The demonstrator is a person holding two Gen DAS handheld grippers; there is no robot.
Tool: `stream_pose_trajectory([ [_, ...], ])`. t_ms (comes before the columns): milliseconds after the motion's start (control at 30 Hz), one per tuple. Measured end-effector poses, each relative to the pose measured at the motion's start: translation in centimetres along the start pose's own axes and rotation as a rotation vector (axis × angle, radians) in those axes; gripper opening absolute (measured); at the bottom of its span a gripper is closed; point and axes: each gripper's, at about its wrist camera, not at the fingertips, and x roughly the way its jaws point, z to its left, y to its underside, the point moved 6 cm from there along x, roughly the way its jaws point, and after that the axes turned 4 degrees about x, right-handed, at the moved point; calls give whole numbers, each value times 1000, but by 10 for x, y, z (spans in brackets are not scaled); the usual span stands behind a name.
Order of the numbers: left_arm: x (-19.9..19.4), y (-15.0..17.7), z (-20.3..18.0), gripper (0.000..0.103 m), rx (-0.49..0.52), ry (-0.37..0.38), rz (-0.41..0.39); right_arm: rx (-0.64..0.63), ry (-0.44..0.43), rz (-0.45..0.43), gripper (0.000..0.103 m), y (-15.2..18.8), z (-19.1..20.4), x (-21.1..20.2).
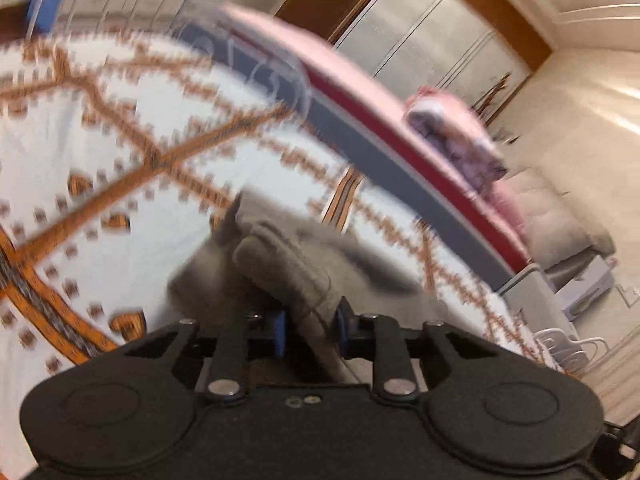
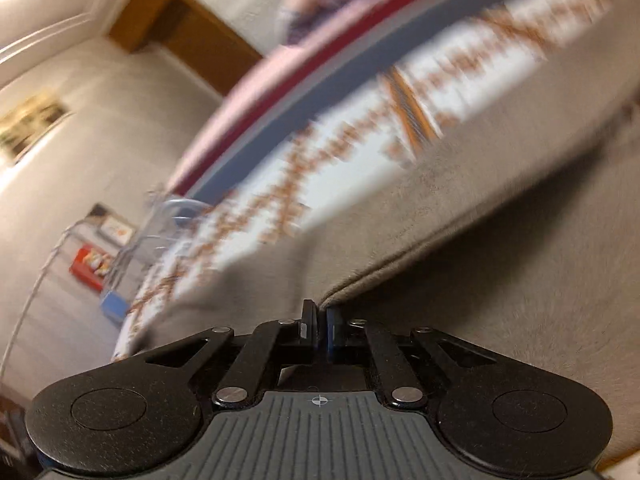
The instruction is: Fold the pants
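Grey pants [image 1: 288, 264] fill the middle of the left wrist view, bunched up over a white bedspread [image 1: 100, 152] patterned with orange lines. The left gripper [image 1: 310, 320] has its two blue-tipped fingers closed in on a thick ribbed fold of the fabric, probably the waistband or a cuff, so the cloth is pinched between them and rises up from the tips. Behind the spread runs a pink, red and grey-blue mattress edge [image 1: 360, 112], with a folded purple and pink bundle [image 1: 456, 136] lying on top of it, and silvery wardrobe doors [image 1: 424, 28] beyond. All of it is smeared with motion blur.

From the right wrist view, the right gripper [image 2: 320, 320] has its fingers pressed nearly together, nipping a seamed edge of the pants [image 2: 480, 240]. The grey cloth stretches away from the tips to the right, taut along that hem, and covers the right side of the view above the bedspread [image 2: 360, 136]. A red box [image 2: 90, 266] sits by the wall at left.
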Motion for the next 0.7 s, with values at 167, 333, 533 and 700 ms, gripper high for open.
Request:
stream_pose_trajectory([
  [167,2,10,19,13,19,-66,71,-103,-37,35,5,36,9,-39],
  [333,9,12,20,13,27,-77,78,-100,68,121,5,79,-24,-16],
  [533,10,8,18,13,75,-99,74,-147,99,119,5,79,-20,-23],
  [700,8,9,24,13,113,-143,81,-211,8,41,5,68,23,-44],
])
